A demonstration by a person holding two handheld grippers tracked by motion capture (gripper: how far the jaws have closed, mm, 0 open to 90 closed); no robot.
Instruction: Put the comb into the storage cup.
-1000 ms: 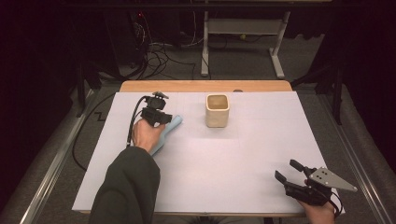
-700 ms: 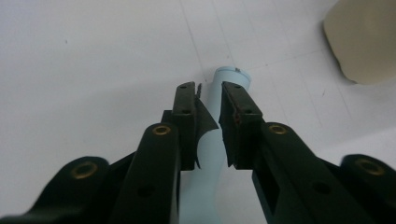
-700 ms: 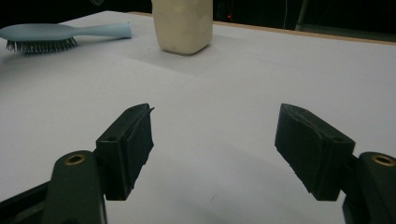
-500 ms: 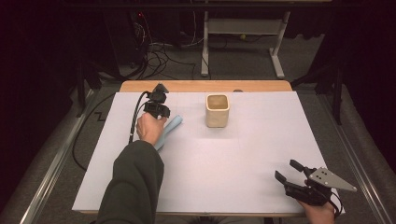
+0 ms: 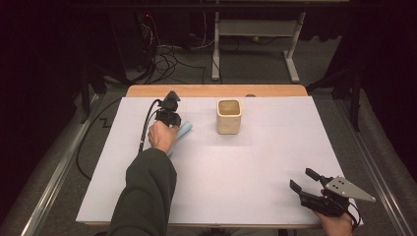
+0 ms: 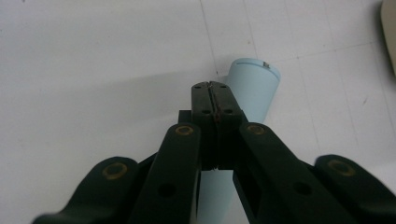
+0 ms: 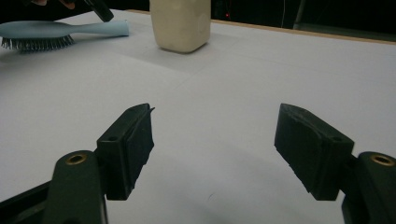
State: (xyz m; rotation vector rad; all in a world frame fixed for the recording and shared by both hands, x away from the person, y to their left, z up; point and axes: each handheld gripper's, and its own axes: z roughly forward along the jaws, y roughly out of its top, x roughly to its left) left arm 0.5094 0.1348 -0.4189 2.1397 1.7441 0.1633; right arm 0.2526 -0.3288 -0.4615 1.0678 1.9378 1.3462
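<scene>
The hairbrush (image 7: pixel 51 32), light blue with dark bristles, lies flat on the white counter (image 5: pixel 246 187) at the left, well short of the cream container (image 5: pixel 229 116) that stands upright toward the far edge. Its handle points toward that container and stops just beside it without touching.

The left tool (image 6: pixel 215 88) is down over the brush handle. Its jaws have just been closing and now stand pressed together, pad against pad. In the left gripper view the pale blue handle runs underneath the closed tips, and nothing can be seen between the pads. So the jaws appear to have met above or beside the handle, not around it. Whether a tip touches the handle cannot be told.

The container looks empty of the brush, and its mouth faces up with nothing leaning on it.

At the right, near the person's edge of the counter, the right tool (image 5: pixel 304 179) rests low with its jaws spread wide and holds nothing. It is aimed across the bare surface toward the container and brush, well apart from both.

As a judgement, the work is at its very start. The reach to the brush is made, but no secure grasp is visible and the brush is not lifted. Picking it up and carrying it toward the container remain to be done, if that is where it belongs.
</scene>
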